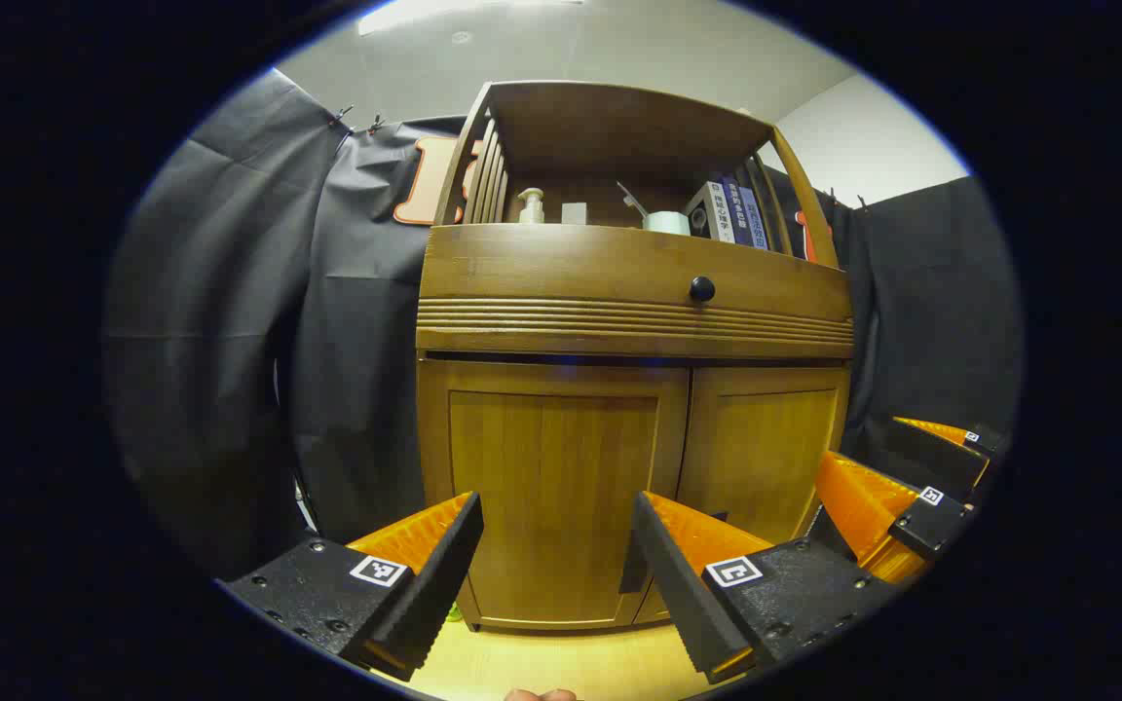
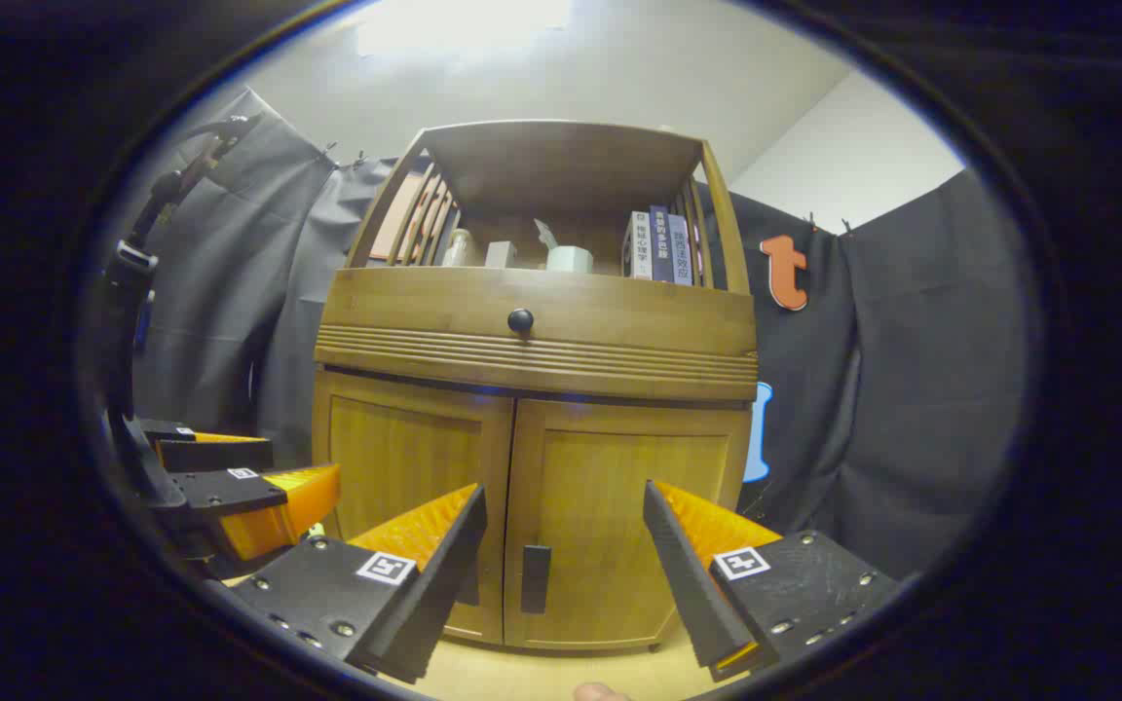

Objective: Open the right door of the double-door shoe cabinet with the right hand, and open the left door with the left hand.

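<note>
Both doors shut. Right gripper [image 2: 561, 555] jaws wide, empty; right door [image 2: 619, 526] straight ahead, its black handle [image 2: 535, 578] between the fingers, not touched. Left gripper [image 1: 556, 560] wide, empty, facing left door [image 1: 551, 487]. Risk: handles sit close at the centre seam, so the grippers may collide or a finger slip off.
</note>
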A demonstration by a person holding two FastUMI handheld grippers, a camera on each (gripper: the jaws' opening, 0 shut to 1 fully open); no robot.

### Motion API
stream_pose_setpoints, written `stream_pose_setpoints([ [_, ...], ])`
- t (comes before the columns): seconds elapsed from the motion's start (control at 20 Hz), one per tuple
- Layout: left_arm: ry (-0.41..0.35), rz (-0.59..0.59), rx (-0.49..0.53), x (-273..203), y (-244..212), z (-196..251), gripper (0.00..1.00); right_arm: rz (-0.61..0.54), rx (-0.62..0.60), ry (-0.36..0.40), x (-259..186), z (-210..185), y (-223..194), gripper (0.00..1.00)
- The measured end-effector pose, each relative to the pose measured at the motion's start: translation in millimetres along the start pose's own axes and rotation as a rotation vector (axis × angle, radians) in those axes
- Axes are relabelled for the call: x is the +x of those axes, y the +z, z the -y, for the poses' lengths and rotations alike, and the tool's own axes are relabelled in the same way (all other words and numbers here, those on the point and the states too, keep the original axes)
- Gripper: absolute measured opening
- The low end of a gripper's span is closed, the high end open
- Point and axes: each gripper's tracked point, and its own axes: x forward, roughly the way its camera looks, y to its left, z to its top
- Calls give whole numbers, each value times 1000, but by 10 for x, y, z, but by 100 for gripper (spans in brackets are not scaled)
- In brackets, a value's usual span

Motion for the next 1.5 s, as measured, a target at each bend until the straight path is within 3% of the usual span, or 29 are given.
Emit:
stream_pose_setpoints([
  [0.2, 12, 1, 1, -15, 9, -51, 92, 2, -19, 13, 11, -23, -12, 94],
  [0.25, 14, 2, 2, -22, 16, -58, 96, 2, -20, 16, 9, -20, -23, 95],
  [0.3, 16, 2, 2, -27, 14, -66, 92, 2, -21, 18, 9, -24, -23, 94],
  [0.4, 17, 0, 2, -46, 30, -68, 96, 1, -22, 21, 1, -22, -29, 98],
  [0.75, 11, 6, -1, -33, 49, -44, 96, -11, -28, 11, 40, -27, -93, 94],
  [1.0, 25, 10, 20, -59, 53, -138, 96, -88, -54, 29, 262, -76, -479, 94],
  [1.05, 31, 8, 27, -81, 39, -169, 92, -115, -62, 31, 323, -79, -615, 98],
  [1.25, 65, 1, 59, -109, 0, -362, 96, -210, -71, 40, 635, -192, -1057, 94],
  [1.3, 75, -1, 67, -109, -5, -415, 92, -228, -66, 44, 699, -222, -1140, 92],
  [1.35, 83, -2, 74, -133, -23, -420, 96, -245, -61, 34, 772, -216, -1218, 92],
  [1.4, 90, -5, 79, -122, -39, -474, 92, -262, -51, 30, 850, -223, -1296, 84],
  [1.5, 101, -11, 84, -81, -50, -567, 96, -307, -26, 15, 985, -228, -1453, 75],
])
